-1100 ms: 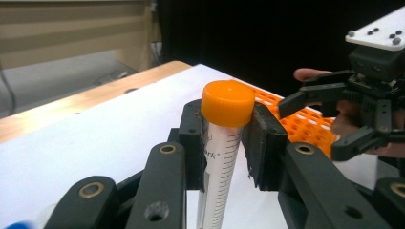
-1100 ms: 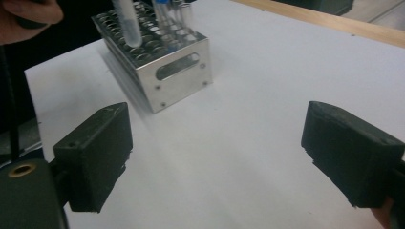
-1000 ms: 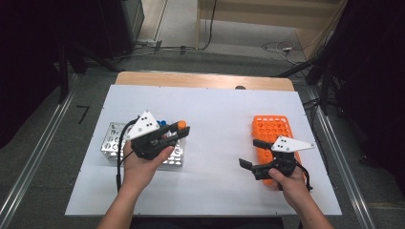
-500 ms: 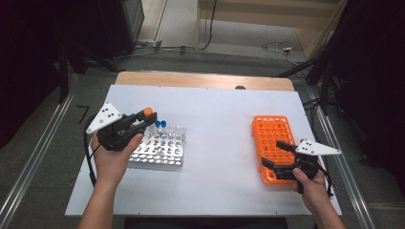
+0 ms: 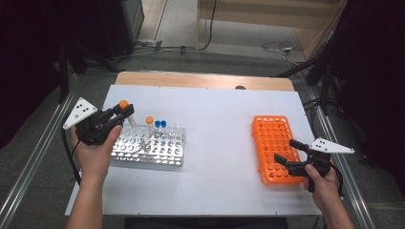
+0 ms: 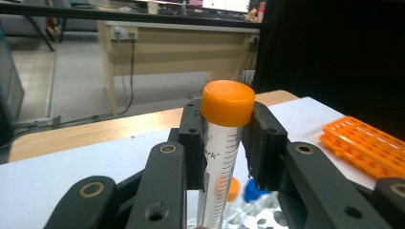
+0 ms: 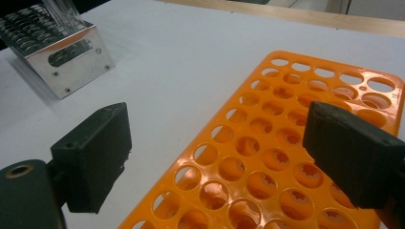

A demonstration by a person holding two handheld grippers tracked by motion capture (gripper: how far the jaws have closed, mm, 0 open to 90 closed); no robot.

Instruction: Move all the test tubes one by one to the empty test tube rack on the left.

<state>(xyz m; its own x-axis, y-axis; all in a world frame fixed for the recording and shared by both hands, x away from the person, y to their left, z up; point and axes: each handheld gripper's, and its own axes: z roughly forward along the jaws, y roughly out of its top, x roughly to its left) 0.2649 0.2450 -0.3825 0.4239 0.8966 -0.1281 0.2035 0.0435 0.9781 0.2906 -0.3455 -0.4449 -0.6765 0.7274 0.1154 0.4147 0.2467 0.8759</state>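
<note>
Though blurry overhead, claw-clamped tube (image 6: 220, 157).

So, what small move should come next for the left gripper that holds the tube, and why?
Probably carry the clear orange-capped tube across toward the empty orange plastic rack. The left gripper is shut on it, lifted clear of the metal rack, and the right gripper hangs open over the orange rack.

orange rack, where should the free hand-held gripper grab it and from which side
Judging by its flat, low shape, grip the orange rack across its long outer edge nearest the right hand-held gripper, coming in level from the table's right. The top is all open holes, so the jaws, which stand open beside it, could pinch the rim.
</note>
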